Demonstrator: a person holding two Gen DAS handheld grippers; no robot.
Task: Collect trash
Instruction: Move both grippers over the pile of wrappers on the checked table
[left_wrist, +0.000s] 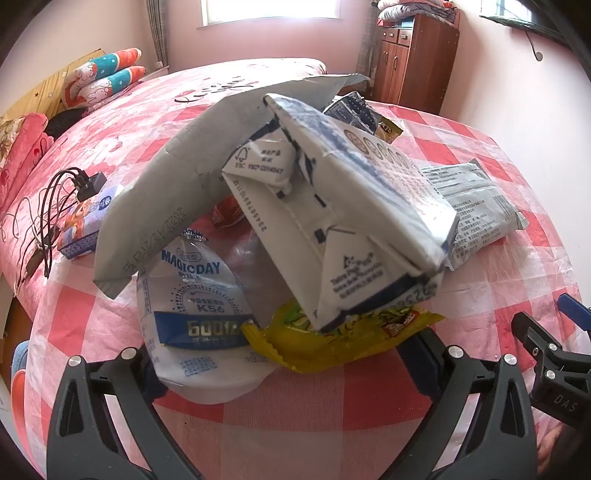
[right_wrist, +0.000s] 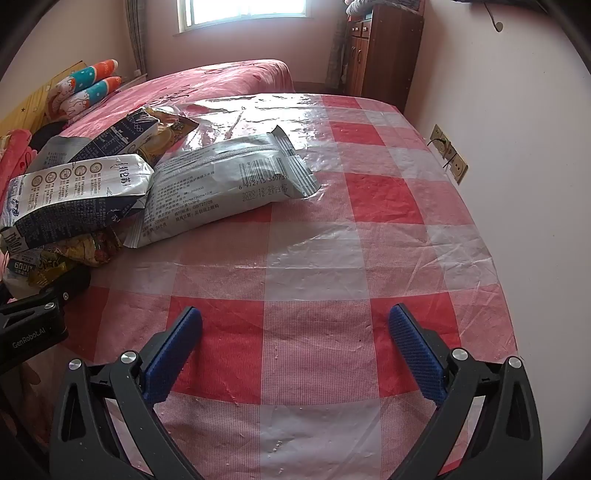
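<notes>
Nearest in the left wrist view, the left gripper (left_wrist: 280, 365) stands with its jaws spread as wide as they go, and the front edge of the trash pile already lies between them: a white MAGICDAY pouch (left_wrist: 192, 295) laps over the left finger's tip, and a yellow snack wrapper (left_wrist: 340, 336) rests just before the right one, with nothing pinched. That wide stance looks chosen for scooping a loose heap rather than picking one piece. Above the wrapper a flattened milk carton (left_wrist: 351, 221) leans tilted on the pile, and a large grey sheet of packaging (left_wrist: 184, 177) arches over the left side — the stacking suggests the litter was pushed together so it can be taken in bulk. Off to the right, a grey printed packet (left_wrist: 476, 206) lies flat on the checked tablecloth (left_wrist: 295, 417), touching the pile's edge. In the right wrist view, the right gripper (right_wrist: 295, 354) is likewise fully open and empty, its blue pads (right_wrist: 417, 354) hovering over bare cloth; the pile sits well to its left, and the grey packet lies ahead and left, outside the fingers' span. Beyond the table are a pink-covered bed (right_wrist: 229, 81) and a wooden cabinet (right_wrist: 384, 51).
</notes>
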